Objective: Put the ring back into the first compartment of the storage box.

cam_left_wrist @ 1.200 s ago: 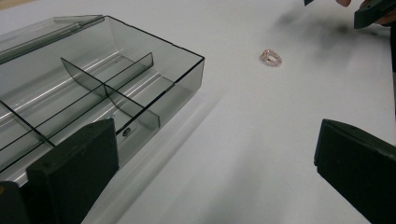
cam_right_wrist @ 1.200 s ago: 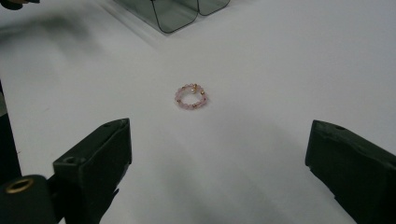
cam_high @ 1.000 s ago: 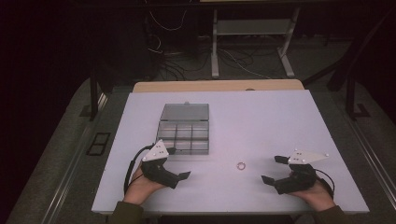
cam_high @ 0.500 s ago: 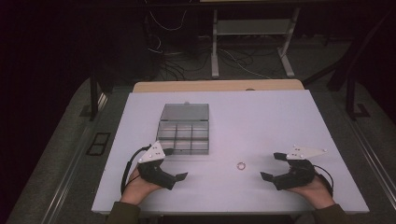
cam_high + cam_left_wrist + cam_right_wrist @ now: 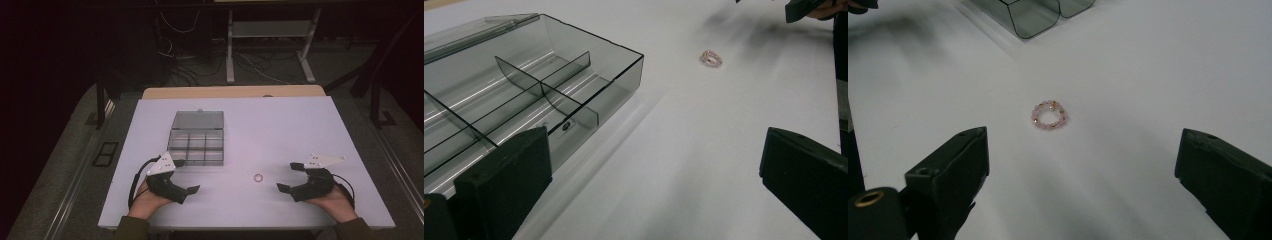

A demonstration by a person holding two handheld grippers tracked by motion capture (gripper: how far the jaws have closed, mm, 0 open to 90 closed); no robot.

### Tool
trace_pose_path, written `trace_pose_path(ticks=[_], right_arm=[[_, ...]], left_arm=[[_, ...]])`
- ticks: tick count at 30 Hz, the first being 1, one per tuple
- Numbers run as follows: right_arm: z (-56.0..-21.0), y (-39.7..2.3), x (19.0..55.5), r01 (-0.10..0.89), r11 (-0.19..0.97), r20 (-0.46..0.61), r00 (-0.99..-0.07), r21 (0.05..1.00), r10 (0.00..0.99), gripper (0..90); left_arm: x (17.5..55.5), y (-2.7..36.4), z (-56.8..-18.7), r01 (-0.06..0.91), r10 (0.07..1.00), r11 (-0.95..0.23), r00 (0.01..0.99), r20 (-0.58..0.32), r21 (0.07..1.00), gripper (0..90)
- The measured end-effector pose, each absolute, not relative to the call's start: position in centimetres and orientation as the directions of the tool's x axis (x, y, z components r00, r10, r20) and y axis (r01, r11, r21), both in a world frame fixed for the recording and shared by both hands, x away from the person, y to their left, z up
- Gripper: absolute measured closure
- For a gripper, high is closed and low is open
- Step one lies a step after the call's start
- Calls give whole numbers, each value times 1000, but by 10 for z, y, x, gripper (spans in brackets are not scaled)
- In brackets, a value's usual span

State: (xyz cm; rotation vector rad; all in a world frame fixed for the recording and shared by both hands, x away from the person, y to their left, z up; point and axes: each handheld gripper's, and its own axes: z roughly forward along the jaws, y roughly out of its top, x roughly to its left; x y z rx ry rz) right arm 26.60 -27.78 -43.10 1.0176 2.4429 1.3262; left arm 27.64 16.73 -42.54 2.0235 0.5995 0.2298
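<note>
The left gripper (image 5: 182, 176) rested at the table's (image 5: 280, 120) near left edge with its jaws spread wide and nothing between them; the right gripper (image 5: 289, 176) sat at the near right, equally wide and equally empty. In each gripper view the jaw tips ran off the bottom of the frame. The box (image 5: 196, 136) (clear, smoky plastic, split into compartments, lid open behind it) stood just beyond the left gripper; its far cells were cut off in the left gripper view, and no contents could be made out in those visible. A small pink beaded ring (image 5: 1048, 115) lay flat on the bare table between the two grippers, apart from the box's near right corner, directly ahead of the right gripper.
</note>
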Motion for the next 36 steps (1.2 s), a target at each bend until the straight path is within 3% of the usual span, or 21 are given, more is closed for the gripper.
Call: trace_pose_path(ticks=[36], right_arm=[[-424, -265, 284, 473, 354, 175, -763, 807, 622, 70]], left_arm=[[275, 165, -427, 329, 502, -397, 859, -96, 857, 0]])
